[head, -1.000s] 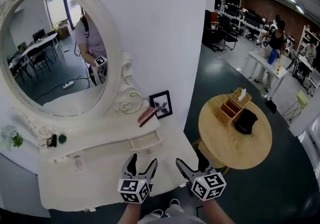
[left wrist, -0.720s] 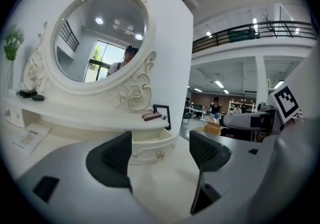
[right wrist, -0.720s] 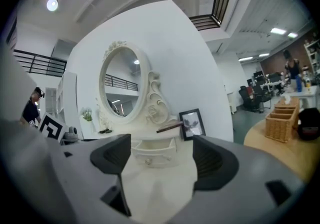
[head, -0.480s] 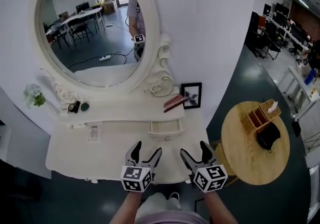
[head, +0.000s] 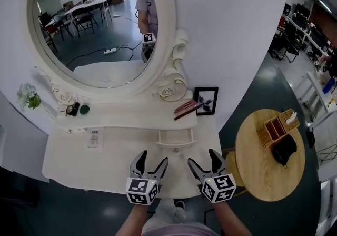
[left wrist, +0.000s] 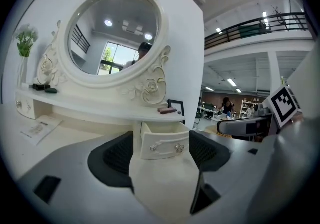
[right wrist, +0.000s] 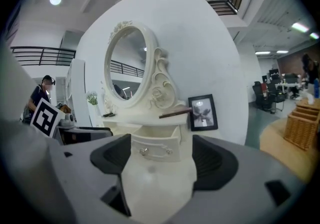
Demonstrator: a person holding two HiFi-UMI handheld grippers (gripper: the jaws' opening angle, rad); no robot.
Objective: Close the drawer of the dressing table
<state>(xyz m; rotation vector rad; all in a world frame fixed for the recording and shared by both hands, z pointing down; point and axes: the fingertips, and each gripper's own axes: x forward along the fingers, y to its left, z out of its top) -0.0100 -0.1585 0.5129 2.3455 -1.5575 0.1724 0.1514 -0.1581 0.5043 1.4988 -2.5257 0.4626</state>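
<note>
At the white dressing table (head: 68,161), the pulled-out drawer (head: 176,139) is jutting toward the person, sitting just ahead of the left gripper (head: 152,157) and right gripper (head: 202,156), both hovering spread-jawed, empty and about equally near.

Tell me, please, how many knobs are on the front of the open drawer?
2. The left knob and the right knob sit level, side by side, on the front of the drawer. The whole front shows, so none looks hidden.
</note>
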